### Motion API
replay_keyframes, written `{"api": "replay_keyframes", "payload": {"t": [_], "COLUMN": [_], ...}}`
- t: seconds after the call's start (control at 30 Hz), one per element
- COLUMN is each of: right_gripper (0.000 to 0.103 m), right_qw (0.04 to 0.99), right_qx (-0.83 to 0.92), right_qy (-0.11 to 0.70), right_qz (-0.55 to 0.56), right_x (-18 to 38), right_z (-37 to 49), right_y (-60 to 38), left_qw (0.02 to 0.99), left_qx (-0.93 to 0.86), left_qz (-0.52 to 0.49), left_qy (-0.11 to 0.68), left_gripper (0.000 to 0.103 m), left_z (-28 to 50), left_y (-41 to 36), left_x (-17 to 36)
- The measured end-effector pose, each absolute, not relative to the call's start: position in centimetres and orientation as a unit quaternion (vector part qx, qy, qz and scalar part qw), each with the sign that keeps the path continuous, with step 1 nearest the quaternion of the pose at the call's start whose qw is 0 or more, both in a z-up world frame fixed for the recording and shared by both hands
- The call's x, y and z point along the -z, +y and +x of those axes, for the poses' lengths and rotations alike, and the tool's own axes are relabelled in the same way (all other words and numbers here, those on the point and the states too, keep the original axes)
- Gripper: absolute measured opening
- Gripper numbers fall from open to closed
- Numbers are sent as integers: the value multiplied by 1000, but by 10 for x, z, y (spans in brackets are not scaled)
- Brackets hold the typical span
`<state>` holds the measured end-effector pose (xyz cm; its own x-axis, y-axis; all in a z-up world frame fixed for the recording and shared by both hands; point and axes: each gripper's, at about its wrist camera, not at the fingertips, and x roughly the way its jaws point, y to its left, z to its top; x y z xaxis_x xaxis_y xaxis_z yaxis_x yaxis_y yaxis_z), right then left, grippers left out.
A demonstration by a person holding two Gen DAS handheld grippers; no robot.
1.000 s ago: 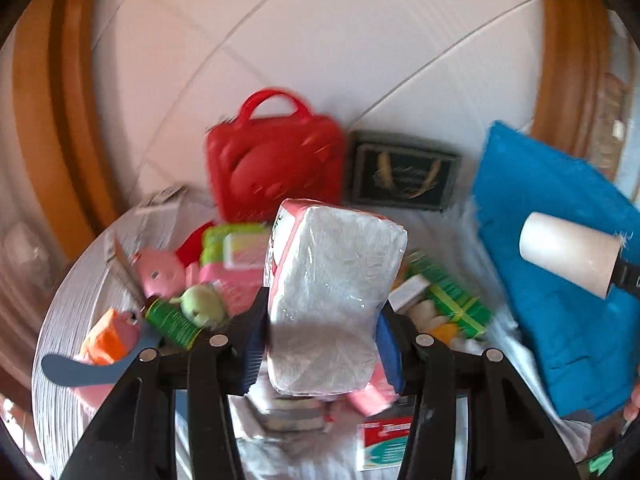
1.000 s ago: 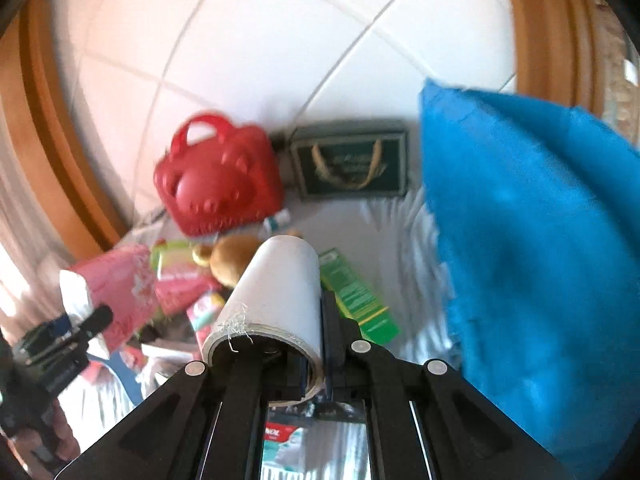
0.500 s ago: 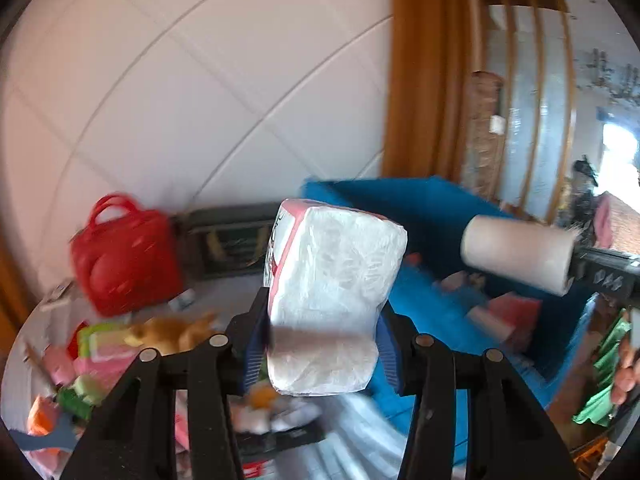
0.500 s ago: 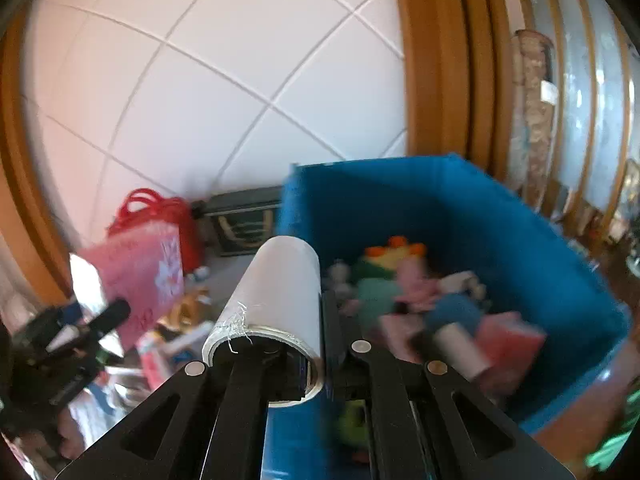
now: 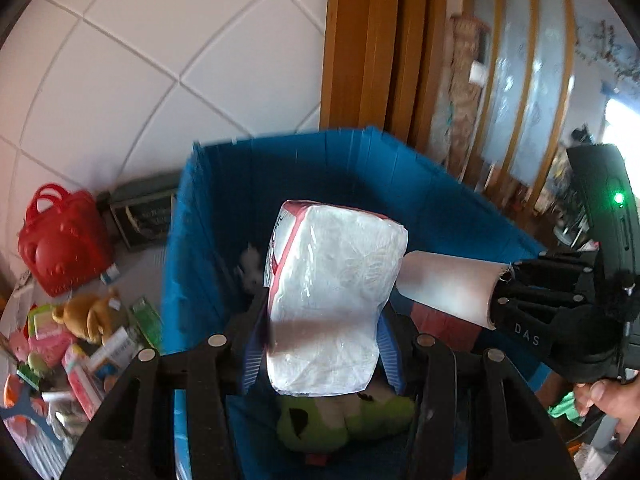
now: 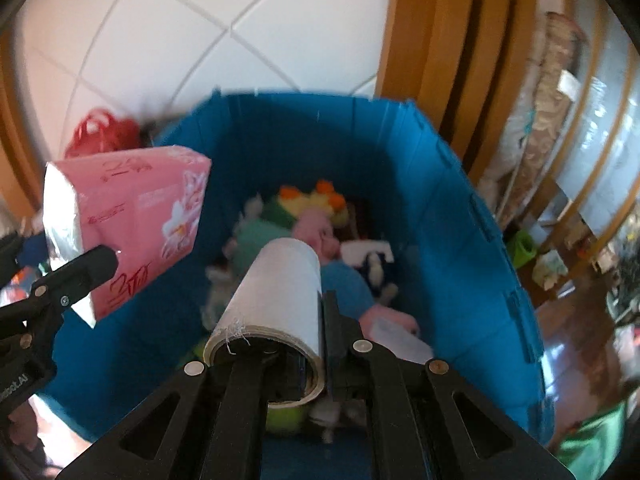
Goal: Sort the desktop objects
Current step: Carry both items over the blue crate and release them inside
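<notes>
My left gripper [image 5: 322,352] is shut on a plastic-wrapped tissue pack [image 5: 332,300], white on this side and pink in the right wrist view [image 6: 136,220]. It hangs over the open blue bin [image 5: 224,208], near the bin's left wall. My right gripper [image 6: 320,320] is shut on the wall of a white roll [image 6: 276,300], one finger inside the tube and one outside. The roll [image 5: 448,288] points into the bin from the right, just beside the pack. In the right wrist view, one left finger [image 6: 80,272] shows under the pack.
The bin [image 6: 460,208] holds several soft toys, among them a green plush [image 5: 344,420] and a pink one [image 6: 316,228]. Left of it lie a red bag [image 5: 60,240], a dark box [image 5: 144,212], a brown bear [image 5: 90,314] and small clutter. A wooden frame [image 5: 360,40] stands behind.
Both grippers have swung right from the cluttered pile to above the blue bin, each still carrying its object. The bin's inside has come into view.
</notes>
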<state>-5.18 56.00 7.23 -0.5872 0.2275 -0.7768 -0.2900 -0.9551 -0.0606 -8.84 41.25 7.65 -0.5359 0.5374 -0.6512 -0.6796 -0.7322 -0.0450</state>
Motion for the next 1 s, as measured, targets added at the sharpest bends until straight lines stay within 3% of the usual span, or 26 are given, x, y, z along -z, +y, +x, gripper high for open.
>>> {"api": "replay_keyframes", "payload": {"t": [0.3, 0.37, 0.43, 0.6, 0.83, 1.0], "right_gripper": [17, 29, 57, 82, 97, 102], "right_qw": [99, 94, 96, 96, 87, 86], "right_qx": [-866, -863, -861, -862, -865, -875], "right_qy": [7, 9, 0, -7, -8, -7], "right_qz": [-490, -497, -500, -498, -494, -476], "right_x": [-37, -33, -32, -33, -34, -44], "right_z": [-58, -58, -57, -48, -32, -18], "right_y": [581, 583, 585, 588, 588, 583], "left_qw": [296, 291, 286, 285, 284, 281], "left_qx": [-862, -863, -865, -869, -873, -883], "left_qz": [-391, -391, -388, -379, -371, -353], "left_qy": [131, 136, 136, 137, 140, 128], "left_gripper": [52, 56, 66, 70, 70, 77], "left_z": [-89, -89, -86, -78, -69, -59], "left_y": [444, 444, 443, 442, 438, 428], "left_x": [-53, -52, -54, -56, -57, -63]}}
